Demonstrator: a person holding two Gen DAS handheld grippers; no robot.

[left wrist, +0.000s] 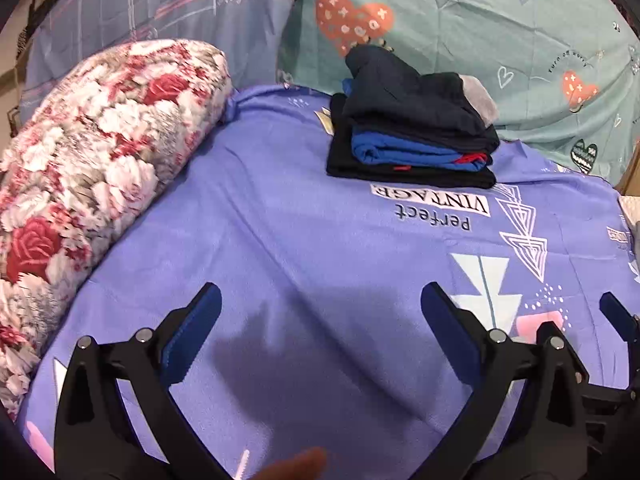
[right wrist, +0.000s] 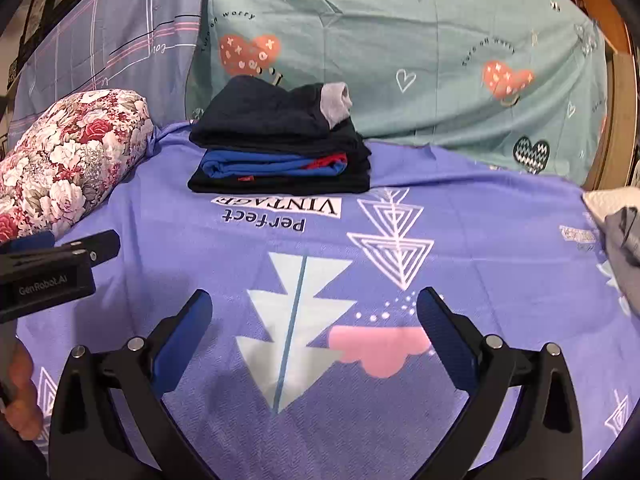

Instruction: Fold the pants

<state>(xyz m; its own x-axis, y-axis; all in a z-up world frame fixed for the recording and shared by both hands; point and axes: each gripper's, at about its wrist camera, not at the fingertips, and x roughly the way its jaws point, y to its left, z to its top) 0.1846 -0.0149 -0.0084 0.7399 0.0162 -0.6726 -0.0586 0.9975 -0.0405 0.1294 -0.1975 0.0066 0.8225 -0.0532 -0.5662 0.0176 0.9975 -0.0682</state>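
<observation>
Both grippers hover over the purple bedsheet (right wrist: 500,248) with nothing between their fingers: the left gripper (left wrist: 320,312) is spread wide, and the right gripper (right wrist: 314,316) is spread just as wide. The folded pants (right wrist: 280,144) sit in a neat stack at the sheet's far edge, near the floral pillow (left wrist: 92,160), against the teal sheet (right wrist: 400,60)

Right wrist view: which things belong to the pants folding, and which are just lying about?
Job:
- folded clothes stack
- left gripper, open
- right gripper, open
- purple sheet

Lying about:
- floral bolster
- grey cloth at the right edge
</observation>
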